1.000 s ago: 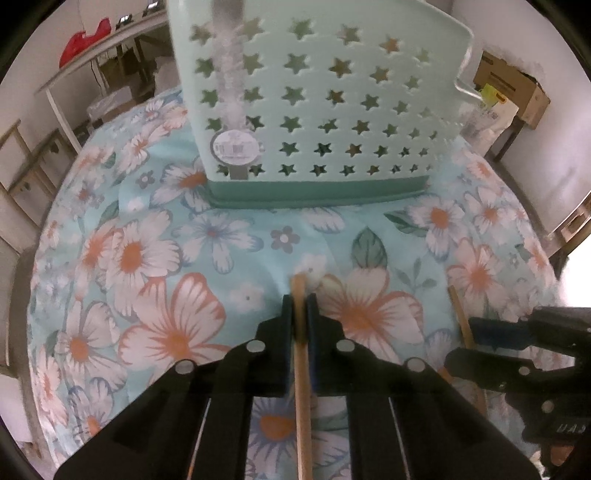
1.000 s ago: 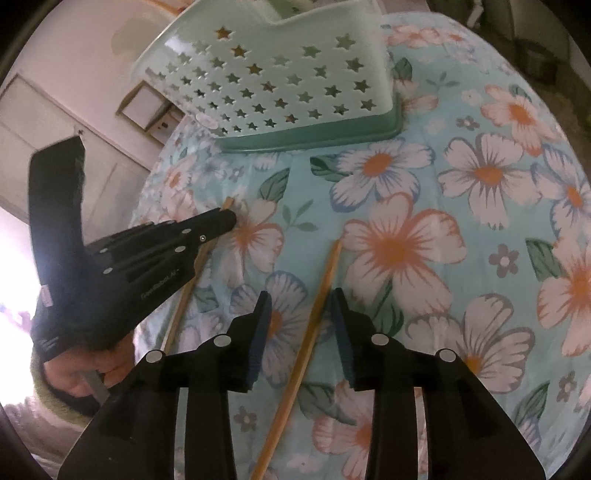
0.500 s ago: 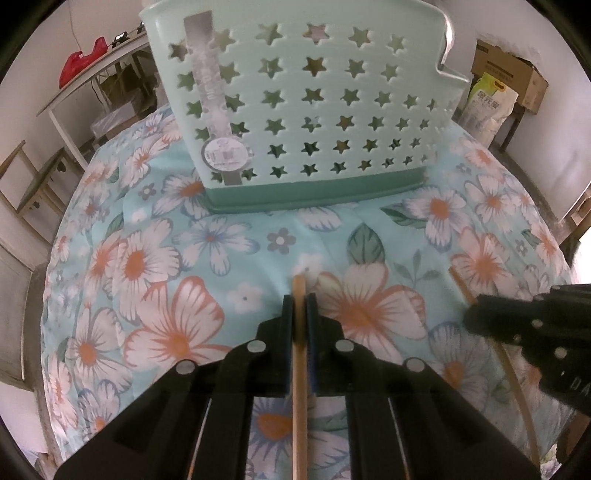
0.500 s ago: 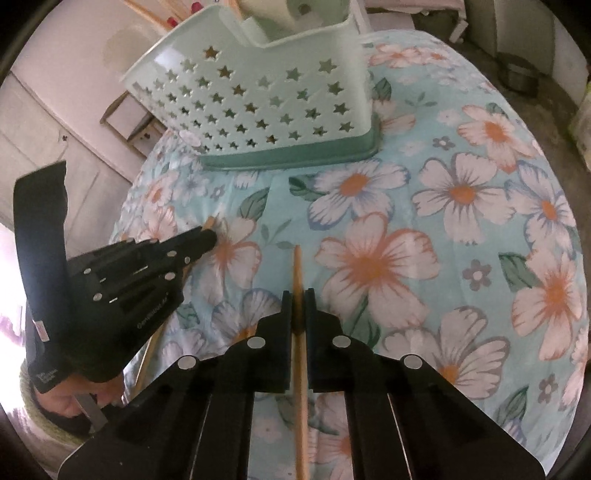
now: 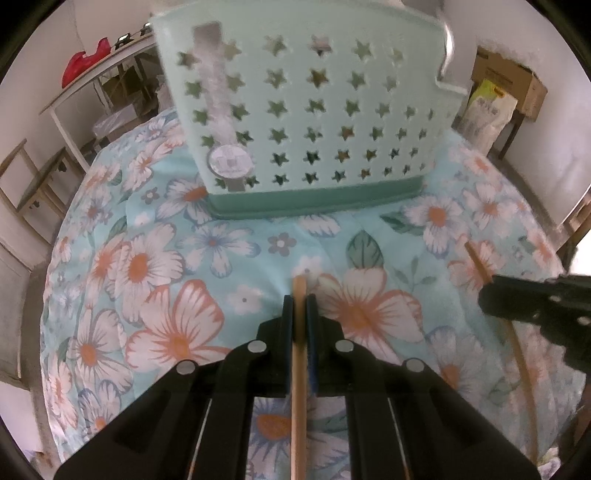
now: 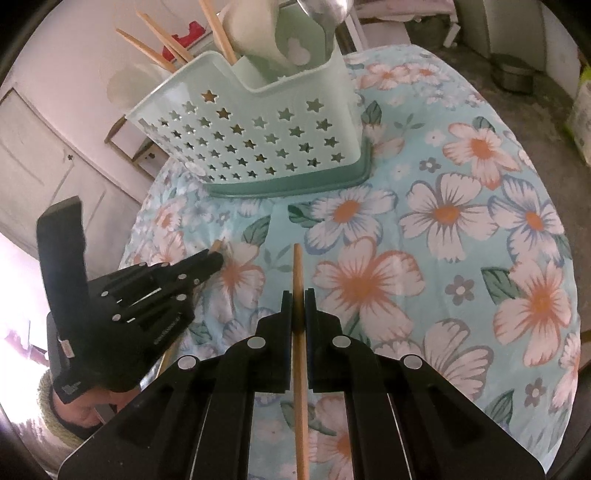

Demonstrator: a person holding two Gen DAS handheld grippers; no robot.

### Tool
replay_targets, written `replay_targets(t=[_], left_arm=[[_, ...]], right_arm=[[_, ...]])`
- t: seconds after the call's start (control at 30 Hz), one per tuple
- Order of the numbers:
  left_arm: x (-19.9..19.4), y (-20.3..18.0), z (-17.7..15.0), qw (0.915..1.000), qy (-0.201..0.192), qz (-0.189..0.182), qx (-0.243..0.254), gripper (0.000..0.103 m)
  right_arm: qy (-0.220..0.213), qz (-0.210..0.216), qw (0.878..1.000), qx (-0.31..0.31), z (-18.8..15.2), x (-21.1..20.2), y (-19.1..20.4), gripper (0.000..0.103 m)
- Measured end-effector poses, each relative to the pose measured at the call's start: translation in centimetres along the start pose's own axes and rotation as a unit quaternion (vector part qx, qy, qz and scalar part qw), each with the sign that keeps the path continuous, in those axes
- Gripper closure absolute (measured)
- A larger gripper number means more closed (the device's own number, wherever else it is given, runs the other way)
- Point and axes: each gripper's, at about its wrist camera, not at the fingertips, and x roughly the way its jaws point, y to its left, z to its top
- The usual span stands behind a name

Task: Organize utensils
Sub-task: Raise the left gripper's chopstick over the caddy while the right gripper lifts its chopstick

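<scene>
The left gripper (image 5: 300, 308) has its jaws clenched on a wooden chopstick (image 5: 298, 387), its tip just past them. The right gripper (image 6: 294, 304) likewise grasps a second chopstick (image 6: 298, 332). Ahead of both stands the mint utensil basket (image 6: 258, 140) on the floral bench (image 6: 461, 258).

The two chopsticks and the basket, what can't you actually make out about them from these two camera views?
- Left gripper chopstick: left wrist view, rear end cut off by the bottom edge.
- Right gripper chopstick: right wrist view, rear end likewise cut off.
- Basket: left wrist view, blurred; its wall hides the contents.
- Basket contents: right wrist view, the utensils' upper ends are cut off by the top edge.
</scene>
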Motion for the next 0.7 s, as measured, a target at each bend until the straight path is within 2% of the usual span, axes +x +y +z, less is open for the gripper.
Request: replay_targets(t=[0.23,0.4,0.7], left_arm=[[-4.5,2.2,0.9,0.9969,-0.048,-0.042,-0.045,0.097],[-9.3,3.7,2.3,0.9908,-0.096,-0.07,-0.065,0.097],[-15.4,5.2,3.3,0.9801,-0.14,-0.102,-0.097,0.097]], right_arm=[[-0.018,0.004,1.0,0.003,-0.1,-0.8,0.7,0.098],[-0.032,0.013,0.999,0.004,-0.2,-1.5,0.9,0.098],[-0.053,0.032,0.998,0.007,-0.5,-3.2,0.3,0.098]])
